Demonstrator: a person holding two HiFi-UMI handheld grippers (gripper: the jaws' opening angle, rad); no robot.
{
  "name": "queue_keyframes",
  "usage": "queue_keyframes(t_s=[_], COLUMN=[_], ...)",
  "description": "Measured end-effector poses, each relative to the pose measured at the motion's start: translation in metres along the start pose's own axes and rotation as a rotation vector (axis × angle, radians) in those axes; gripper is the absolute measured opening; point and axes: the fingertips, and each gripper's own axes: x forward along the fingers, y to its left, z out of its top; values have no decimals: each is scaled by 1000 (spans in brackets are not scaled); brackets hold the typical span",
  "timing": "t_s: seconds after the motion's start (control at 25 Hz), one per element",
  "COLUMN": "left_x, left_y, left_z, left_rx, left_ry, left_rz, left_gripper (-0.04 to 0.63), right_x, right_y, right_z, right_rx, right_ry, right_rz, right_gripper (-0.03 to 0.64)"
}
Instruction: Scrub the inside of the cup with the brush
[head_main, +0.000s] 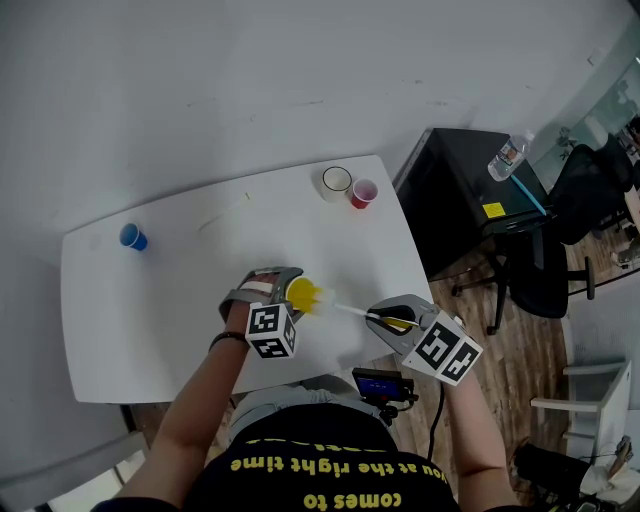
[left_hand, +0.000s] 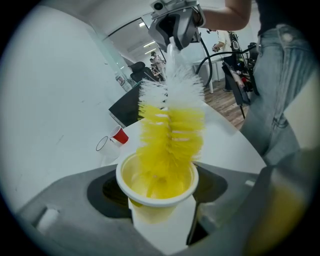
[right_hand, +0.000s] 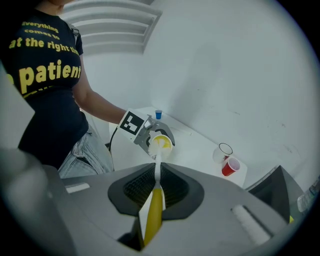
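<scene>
tilted yellow cup (left_hand: 156, 189) holds the yellow-and-white brush (left_hand: 170, 135) bristles inside.

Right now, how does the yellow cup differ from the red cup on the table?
The yellow cup is clamped in the left gripper; the red cup stands free on the table beside a clear glass. The yellow cup is tipped toward the brush, whose bristles are inside it; the red cup is upright, with no tool at it. Both are small, open-topped cups.
</scene>
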Motion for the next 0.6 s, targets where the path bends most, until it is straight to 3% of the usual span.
queue_keyframes(t_s=[0.24, 0.6], left_x=[0, -1], left_y=[2, 2], left_z=[-1, 11], left_rx=[-6, 5], left_ry=[-2, -23], left_rz=[8, 13], left_gripper=[339, 339], right_x=[-10, 12], right_y=[-7, 1], right_z=[9, 14], right_rx=[61, 67], right_ry=[-76, -90], right_rz=[-3, 16], right_gripper=[38, 38])
